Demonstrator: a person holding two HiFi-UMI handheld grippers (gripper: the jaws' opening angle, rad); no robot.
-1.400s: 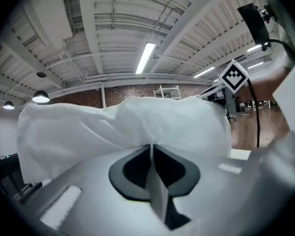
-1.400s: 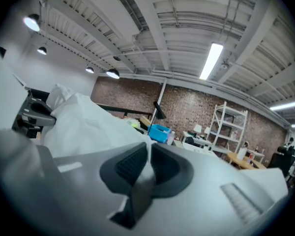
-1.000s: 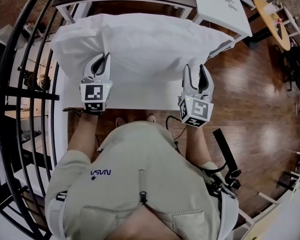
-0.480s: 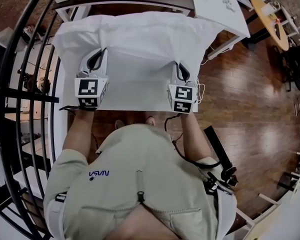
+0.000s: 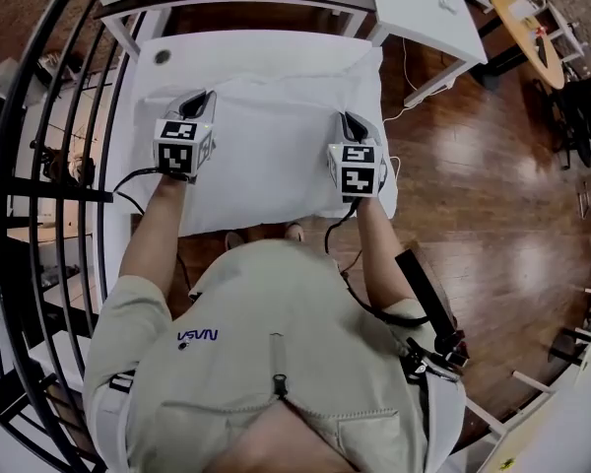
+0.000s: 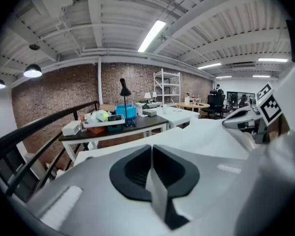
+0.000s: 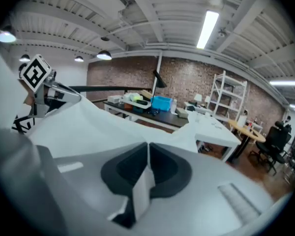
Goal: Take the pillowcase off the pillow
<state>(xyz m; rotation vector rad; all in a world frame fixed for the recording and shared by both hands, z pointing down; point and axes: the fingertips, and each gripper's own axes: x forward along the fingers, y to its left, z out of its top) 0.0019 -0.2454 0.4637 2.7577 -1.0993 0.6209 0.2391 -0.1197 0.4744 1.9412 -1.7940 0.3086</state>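
Fingers clamped on cloth, both sides.
Left gripper (image 5: 194, 101) and right gripper (image 5: 351, 122) pinch the pillowcase (image 5: 266, 141); I'd raise both evenly, then shake it loose.

Brick wall (image 6: 54, 102) far beyond left gripper fingers (image 6: 132, 173); white beamed ceiling (image 6: 113, 14) above, tube light (image 6: 152, 36) and pendant lamps (image 6: 33, 71) lit. Dark-topped desk (image 6: 120, 127) nearer, ahead of them, carrying blue box (image 6: 126, 111) and black desk lamp (image 6: 124, 87). White shelving (image 6: 169, 87) ahead-right, by wall. Black railing (image 5: 39, 166) left of left fingers. Right of right gripper fingers (image 7: 164, 173): glossy wood floor (image 5: 473, 215), white table (image 5: 428, 8), round wooden table (image 5: 532, 28), office chair (image 7: 275, 136).
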